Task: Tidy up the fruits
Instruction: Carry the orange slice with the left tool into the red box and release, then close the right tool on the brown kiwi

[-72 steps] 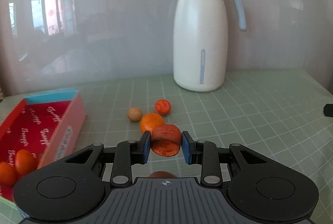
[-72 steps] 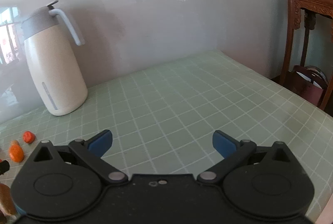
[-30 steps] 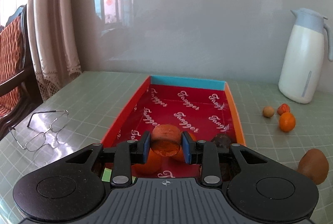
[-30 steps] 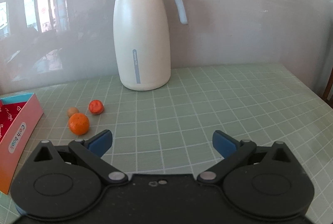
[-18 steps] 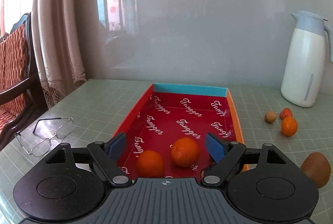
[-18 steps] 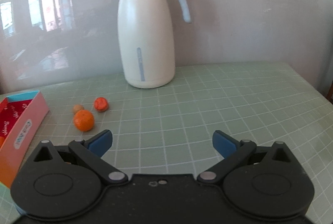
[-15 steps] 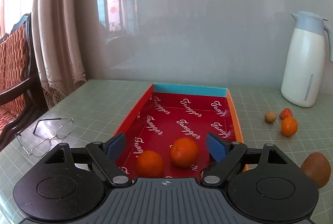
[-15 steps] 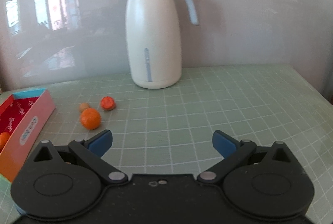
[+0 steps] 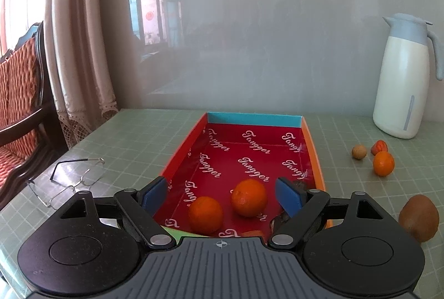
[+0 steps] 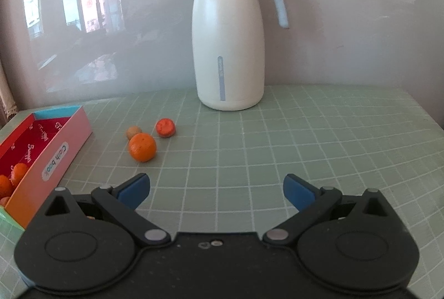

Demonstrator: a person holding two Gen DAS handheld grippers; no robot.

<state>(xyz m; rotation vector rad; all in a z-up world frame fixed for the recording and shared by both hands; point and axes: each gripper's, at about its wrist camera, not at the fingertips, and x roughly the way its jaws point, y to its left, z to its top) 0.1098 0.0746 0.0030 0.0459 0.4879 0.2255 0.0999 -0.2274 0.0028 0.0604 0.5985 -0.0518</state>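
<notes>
Left claw (image 9: 222,195) gapes wide, empty, over the red box (image 9: 316,160), two oranges (image 9: 249,197) inside. Drop looks done. Right claw (image 10: 216,189) wide too; likely next, the loose orange (image 10: 142,147) at its eleven o'clock on the table (image 10: 333,132).

Left gripper (image 9: 222,195) and right gripper (image 10: 216,189) — jaws wide apart, empty.

The red lining of the box (image 9: 251,149), at the centre of the left wrist view, repeats the white script word "Tangger". In the right wrist view, at lower left, a white oval label (image 10: 55,161) on the box's pink outer wall reads "Cash book".
</notes>
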